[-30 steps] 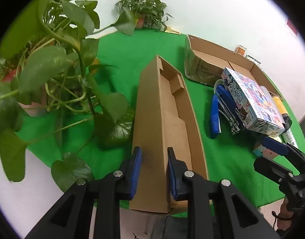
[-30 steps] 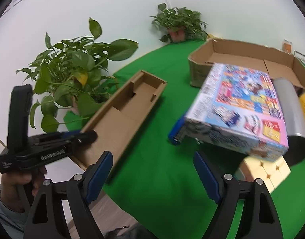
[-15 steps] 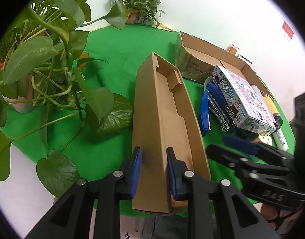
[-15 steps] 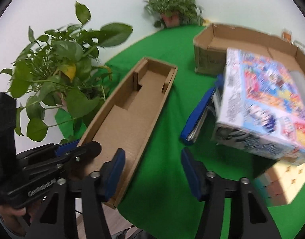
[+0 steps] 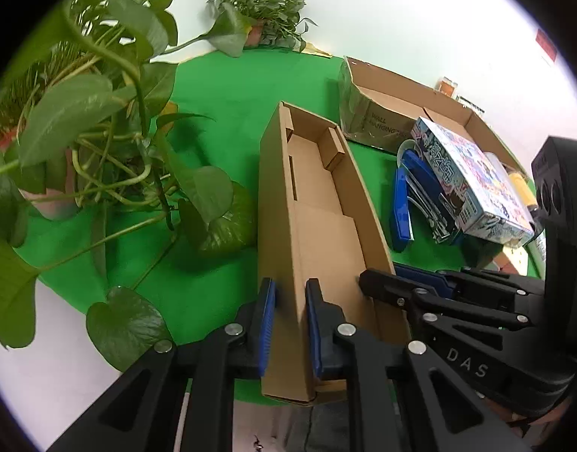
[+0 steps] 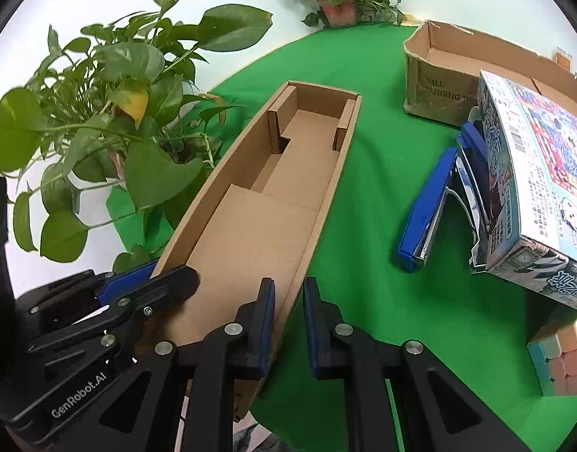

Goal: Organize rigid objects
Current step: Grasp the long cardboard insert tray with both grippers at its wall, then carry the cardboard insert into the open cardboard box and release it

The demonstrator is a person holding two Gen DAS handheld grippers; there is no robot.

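A green-covered tabletop (image 6: 364,226) carries the long cardboard tray (image 6: 273,196) at its near edge. Left tongs (image 5: 290,324) pinch its left wall, right tongs (image 6: 288,324) straddle its right wall, seemingly to move it squarely.

The right gripper (image 5: 379,286) carries "DAS" on its black body. The left gripper (image 6: 171,282) reads "GenRobot.AI". Ahead and to the right of both, the open cardboard box (image 6: 439,90) shows "WALL HANGING" on its side.
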